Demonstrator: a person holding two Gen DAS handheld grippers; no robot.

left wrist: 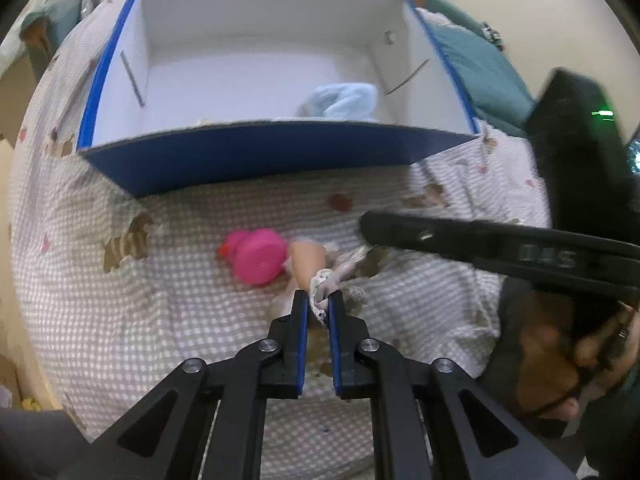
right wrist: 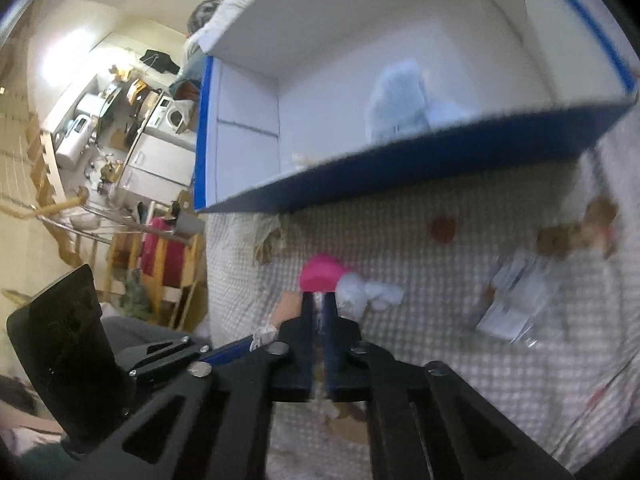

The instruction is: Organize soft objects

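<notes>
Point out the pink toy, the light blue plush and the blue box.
pink toy [left wrist: 260, 258], left wrist view, its round pink body.
light blue plush [left wrist: 344, 100], left wrist view, its fluffy middle.
blue box [left wrist: 280, 152], left wrist view, near outer wall.

My two wrist cameras look steeply down my fingers, close over the bedspread [left wrist: 120, 320]; both show the blue box [left wrist: 260, 156].

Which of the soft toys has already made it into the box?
Only the pale blue plush, lying at the right of the blue-edged box. The pink toy and the small doll pinched by the left gripper are on the checked bedspread outside it.
</notes>
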